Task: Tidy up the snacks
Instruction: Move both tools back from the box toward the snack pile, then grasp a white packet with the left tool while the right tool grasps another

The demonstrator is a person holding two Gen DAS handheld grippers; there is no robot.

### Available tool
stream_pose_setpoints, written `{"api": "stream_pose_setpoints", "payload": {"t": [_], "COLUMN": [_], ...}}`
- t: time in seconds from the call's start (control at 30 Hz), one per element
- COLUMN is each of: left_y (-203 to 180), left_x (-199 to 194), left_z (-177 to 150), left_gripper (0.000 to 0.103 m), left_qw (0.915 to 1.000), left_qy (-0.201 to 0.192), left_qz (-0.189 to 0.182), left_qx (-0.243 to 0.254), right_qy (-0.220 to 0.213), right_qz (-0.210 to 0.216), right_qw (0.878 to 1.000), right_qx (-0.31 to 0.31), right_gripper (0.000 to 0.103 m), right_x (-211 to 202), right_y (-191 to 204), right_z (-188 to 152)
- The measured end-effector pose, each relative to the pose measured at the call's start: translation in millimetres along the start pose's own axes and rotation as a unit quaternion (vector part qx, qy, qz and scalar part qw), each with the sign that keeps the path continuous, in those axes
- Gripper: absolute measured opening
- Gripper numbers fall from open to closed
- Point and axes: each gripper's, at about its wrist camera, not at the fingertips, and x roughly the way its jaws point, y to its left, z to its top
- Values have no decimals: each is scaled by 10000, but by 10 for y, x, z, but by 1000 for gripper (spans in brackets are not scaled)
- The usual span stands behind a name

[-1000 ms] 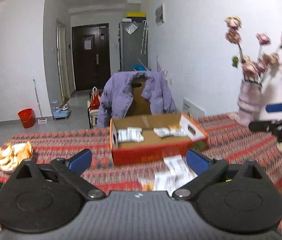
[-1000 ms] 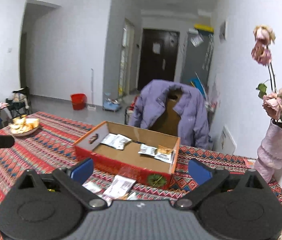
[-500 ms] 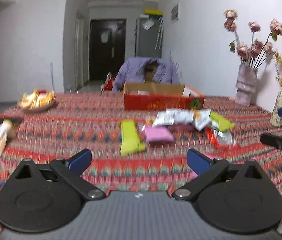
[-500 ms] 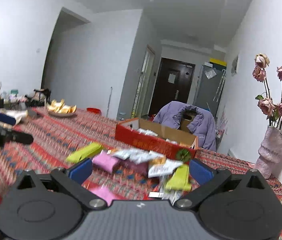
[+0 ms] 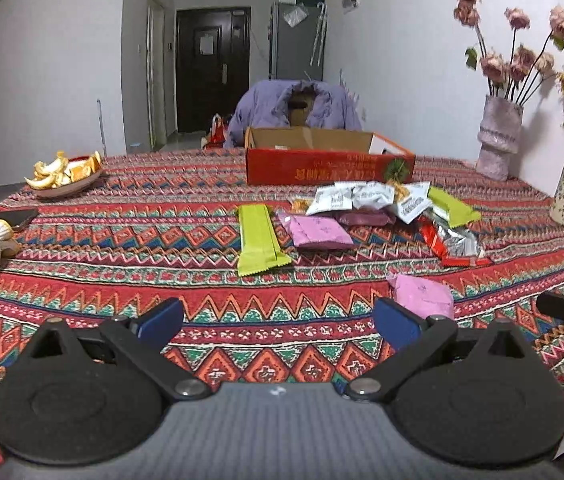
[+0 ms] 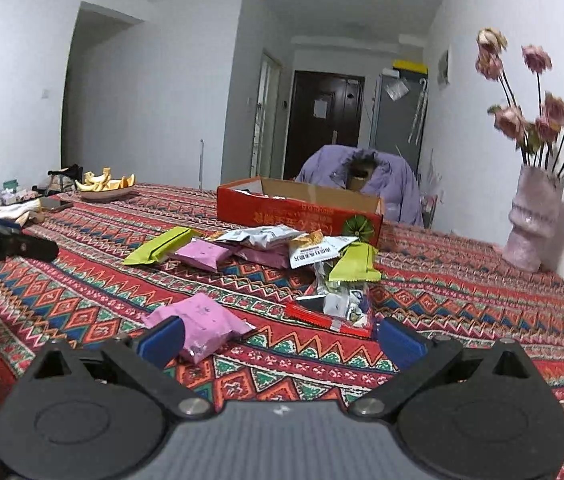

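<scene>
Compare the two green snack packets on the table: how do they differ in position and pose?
The left green packet lies flat and alone on the cloth, left of the pile. The right green packet sits at the pile's right edge, propped on other wrappers and angled. The left one looks longer. Both are plain lime green with crimped ends.

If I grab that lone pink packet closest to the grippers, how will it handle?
The pink packet looks like a soft, puffy pouch, so it is probably light and would dent rather than stay stiff. Its glossy film may slip between the fingers. Lying flat on the tablecloth, it should slide, not roll.
</scene>
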Motion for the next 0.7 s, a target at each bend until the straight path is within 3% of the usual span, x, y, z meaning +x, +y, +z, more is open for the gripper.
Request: {"api": "stream_pose_setpoints", "payload": {"t": [0.23,0.4,0.5,0.6,0.7], "left_y": [-36,-121,-162,-216,-268], "left_x": [380,678,925,1309,1792], "left_z": [134,400,625,872,1080], "left_gripper": [103,103,100,89,72], "left_qw": [9990,9989,9990,9985,9966], "left_qy": [344,319,143,122,403], "left_qz": [-260,-351,-408,-482,-686], "left_qx": [-101,0,92,219,206], "right_qy": [94,24,7,54,82], "right_qz": [84,415,344,206,262], "right_qw": [9998,9976,9984,9995,9995], "right_qx": [153,546,443,253,158], "right_gripper": [101,99,99,99,98], "right_x": [273,487,670,875,1058], "right_y": [-121,-314,-374,-399,-431], "right_z": [117,345,485,594,676]}}
